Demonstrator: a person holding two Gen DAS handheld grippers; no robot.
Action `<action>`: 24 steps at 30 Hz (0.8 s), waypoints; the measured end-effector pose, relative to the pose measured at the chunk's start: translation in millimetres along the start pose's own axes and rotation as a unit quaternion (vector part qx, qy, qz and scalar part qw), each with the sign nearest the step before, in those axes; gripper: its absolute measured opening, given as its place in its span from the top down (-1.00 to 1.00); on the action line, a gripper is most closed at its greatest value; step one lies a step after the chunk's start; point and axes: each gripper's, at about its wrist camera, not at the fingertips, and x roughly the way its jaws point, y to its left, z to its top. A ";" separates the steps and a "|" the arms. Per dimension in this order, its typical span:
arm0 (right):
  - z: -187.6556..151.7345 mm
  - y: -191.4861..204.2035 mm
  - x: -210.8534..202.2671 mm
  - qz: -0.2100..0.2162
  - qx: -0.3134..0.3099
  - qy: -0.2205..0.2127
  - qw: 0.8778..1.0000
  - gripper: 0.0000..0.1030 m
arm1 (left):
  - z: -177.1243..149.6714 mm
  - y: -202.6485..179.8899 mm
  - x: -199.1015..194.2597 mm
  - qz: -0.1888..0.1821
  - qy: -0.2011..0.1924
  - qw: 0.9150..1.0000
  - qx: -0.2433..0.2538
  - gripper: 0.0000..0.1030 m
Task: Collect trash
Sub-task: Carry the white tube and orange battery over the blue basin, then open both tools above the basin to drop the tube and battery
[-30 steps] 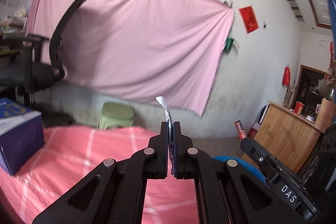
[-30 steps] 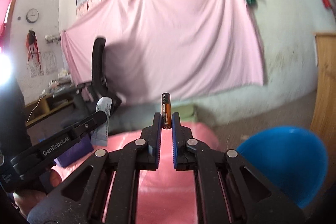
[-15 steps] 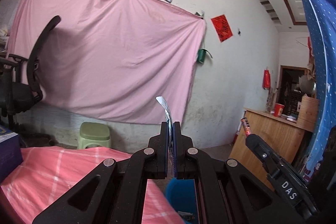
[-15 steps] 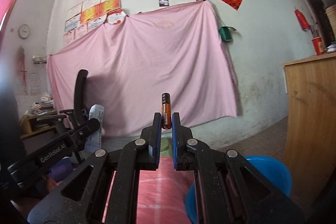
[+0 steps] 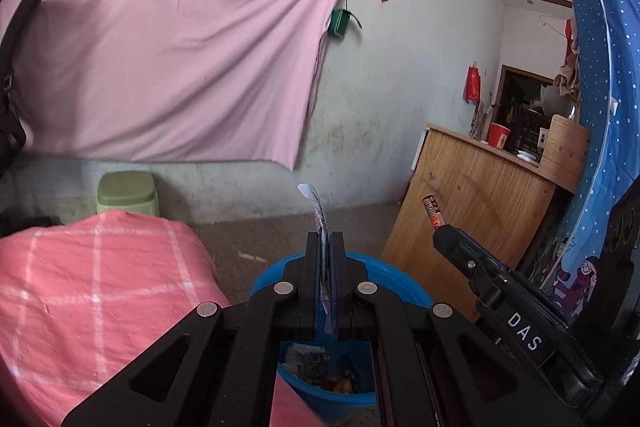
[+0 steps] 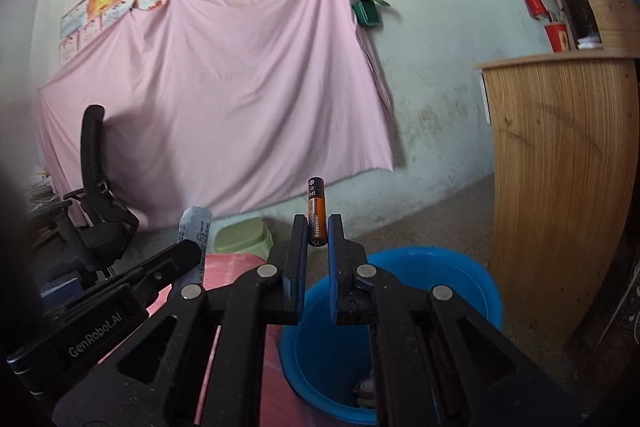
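Grippers now over the blue bin [image 6: 452,267], swung across from the pink bedcover [image 5: 80,287] a second ago. Left gripper [image 5: 325,247] pressed tight on a flat wrapper [image 5: 316,211]; right gripper [image 6: 316,227] pinching an upright battery [image 6: 316,211]. Both pieces poised above the opening, ready for release.

Both grippers are matte black linkages with silver rivets and blue-lined fingers [image 6: 333,291]; the left gripper [image 5: 325,247] reads "GenRobot.AI", the right gripper [image 6: 318,227] "DAS".
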 end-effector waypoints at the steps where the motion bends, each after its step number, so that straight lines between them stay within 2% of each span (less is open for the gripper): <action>1: -1.9 -1.5 2.2 -0.004 0.002 0.006 1.000 0.50 | -0.6 -0.7 0.8 -0.002 0.004 1.000 -0.002 0.96; 8: -12.0 -16.5 19.7 -0.018 0.020 0.048 0.998 0.50 | -4.1 4.1 14.0 -0.019 0.048 0.998 -0.033 0.96; 16: -19.2 -24.6 24.3 -0.022 0.032 0.063 0.997 0.48 | -5.5 11.1 27.6 -0.027 0.082 0.994 -0.069 0.92; 20: -19.8 -24.0 24.8 -0.021 0.033 0.065 0.997 0.48 | -6.1 12.1 30.6 -0.023 0.088 0.993 -0.073 0.84; 24: -20.1 -25.1 24.9 -0.022 0.033 0.064 0.997 0.48 | -7.1 14.3 29.3 -0.019 0.084 0.993 -0.079 0.67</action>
